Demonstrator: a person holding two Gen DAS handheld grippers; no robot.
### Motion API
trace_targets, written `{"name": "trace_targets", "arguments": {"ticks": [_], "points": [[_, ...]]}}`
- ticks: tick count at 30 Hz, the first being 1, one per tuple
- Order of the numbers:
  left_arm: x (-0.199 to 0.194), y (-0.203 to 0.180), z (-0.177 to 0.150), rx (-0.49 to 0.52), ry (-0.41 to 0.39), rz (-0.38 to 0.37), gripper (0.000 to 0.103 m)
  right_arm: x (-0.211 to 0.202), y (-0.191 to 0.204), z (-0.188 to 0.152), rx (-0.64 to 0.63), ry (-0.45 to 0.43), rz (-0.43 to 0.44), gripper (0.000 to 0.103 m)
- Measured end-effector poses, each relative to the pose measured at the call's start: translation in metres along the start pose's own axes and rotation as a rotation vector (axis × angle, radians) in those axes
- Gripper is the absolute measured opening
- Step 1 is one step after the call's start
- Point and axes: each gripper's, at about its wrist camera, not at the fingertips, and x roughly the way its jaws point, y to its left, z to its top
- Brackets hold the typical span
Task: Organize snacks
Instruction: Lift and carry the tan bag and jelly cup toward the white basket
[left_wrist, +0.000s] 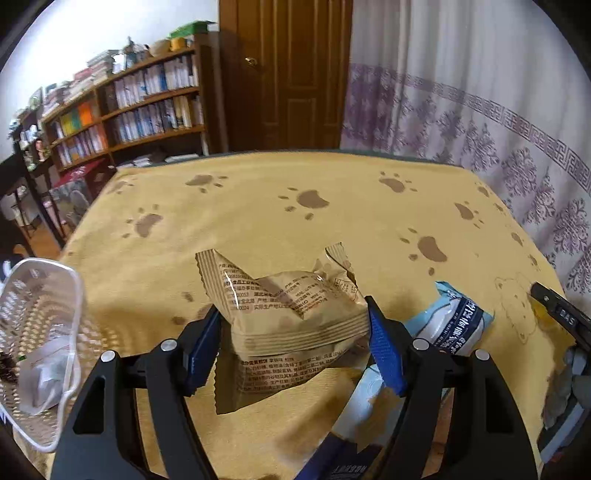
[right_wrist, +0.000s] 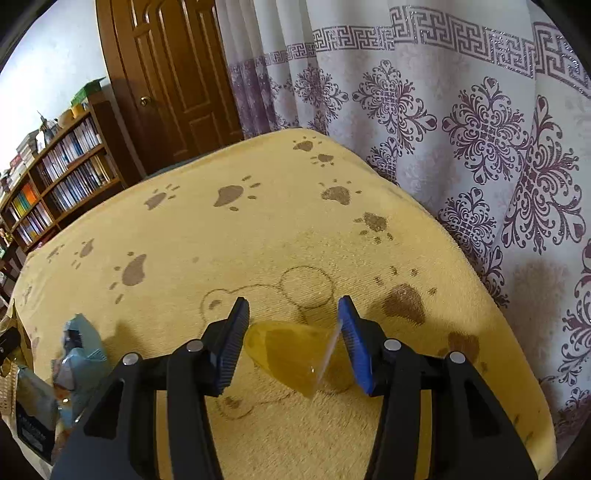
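Note:
My left gripper (left_wrist: 291, 310) is shut on a tan snack packet (left_wrist: 295, 295) with printed text, held just above the yellow bear-print cloth (left_wrist: 258, 206); its shadow lies below. In the right wrist view, my right gripper (right_wrist: 293, 304) is closed on a translucent yellow packet (right_wrist: 288, 354) that spans both blue pads, over the bear drawing. That right gripper (left_wrist: 554, 306) also shows at the right edge of the left wrist view. A light blue packet (left_wrist: 454, 321) lies on the cloth between the two grippers, seen again as the light blue packet (right_wrist: 83, 350) at the left.
A white perforated plastic basket (left_wrist: 75, 295) stands at the table's left edge with some items inside. A dark blue packet (right_wrist: 33, 417) lies near the front edge. Behind the table are a patterned curtain (right_wrist: 461, 129), a wooden door (left_wrist: 291, 74) and a bookshelf (left_wrist: 140, 103).

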Motion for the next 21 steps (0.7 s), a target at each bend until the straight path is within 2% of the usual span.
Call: {"name": "trace_targets", "arguments": {"ticks": [4, 5, 13, 21], "points": [[-0.014, 0.007, 0.001, -0.017, -0.034, 0.021, 0.073, -0.012, 0.005, -0.005, 0.003, -0.013, 0.026, 0.047], [-0.018, 0.008, 0.001, -0.019, -0.042, 0.022, 0.073, -0.014, 0.006, -0.007, 0.003, -0.013, 0.033, 0.039], [-0.05, 0.02, 0.001, -0.053, -0.096, -0.008, 0.073, -0.023, 0.008, -0.019, -0.006, -0.005, 0.059, 0.039], [-0.077, 0.02, 0.003, -0.063, -0.151, -0.058, 0.073, -0.021, -0.031, -0.032, 0.109, 0.052, 0.06, 0.042]]}}
